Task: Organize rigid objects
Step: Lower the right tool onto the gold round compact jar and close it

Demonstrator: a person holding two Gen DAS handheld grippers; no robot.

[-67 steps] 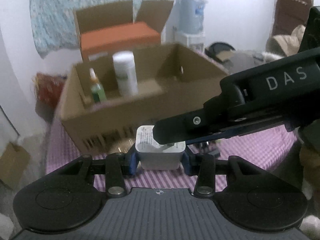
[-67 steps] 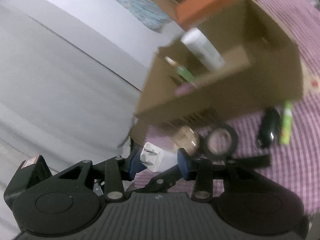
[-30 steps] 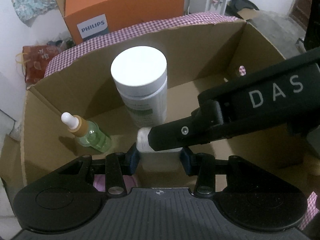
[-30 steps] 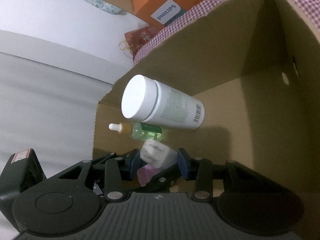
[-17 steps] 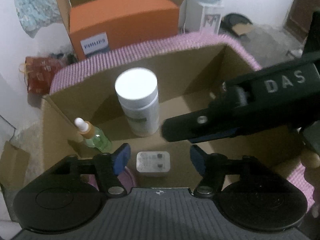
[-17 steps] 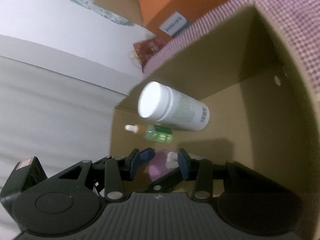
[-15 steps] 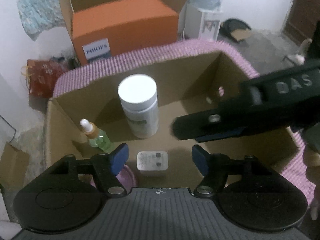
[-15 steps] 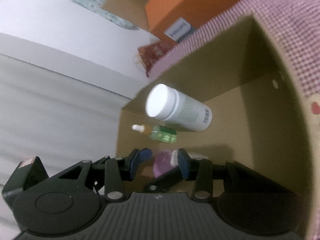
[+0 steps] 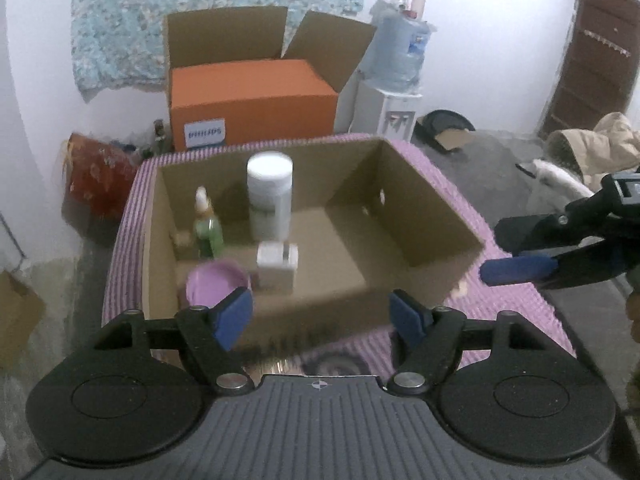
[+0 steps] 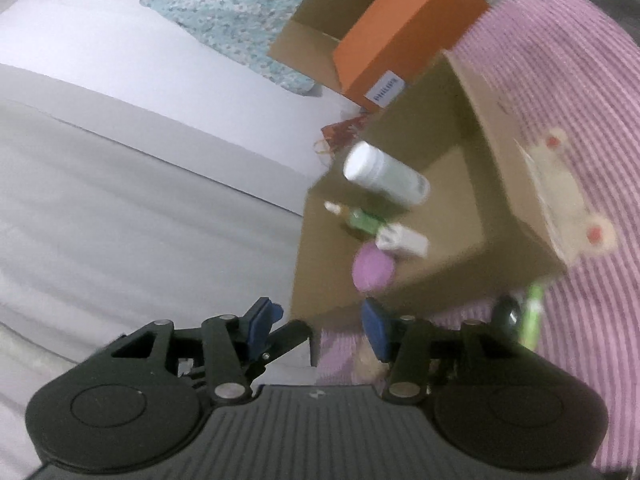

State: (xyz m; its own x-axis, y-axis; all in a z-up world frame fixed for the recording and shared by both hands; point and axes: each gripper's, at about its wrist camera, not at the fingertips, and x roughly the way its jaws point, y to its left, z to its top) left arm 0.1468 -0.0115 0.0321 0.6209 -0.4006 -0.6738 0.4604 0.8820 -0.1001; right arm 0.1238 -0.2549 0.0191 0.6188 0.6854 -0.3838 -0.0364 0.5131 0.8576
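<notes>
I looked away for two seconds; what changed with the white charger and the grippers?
Both grippers let go of the white charger, now standing in the cardboard box. The left gripper and right gripper backed out, jaws opening, empty. The white bottle and dropper bottle stayed.

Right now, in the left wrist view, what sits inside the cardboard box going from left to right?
Green dropper bottle → pink lid → white jar → white charger. The bottle and lid overlap somewhat in that order, as do the jar and charger.
</notes>
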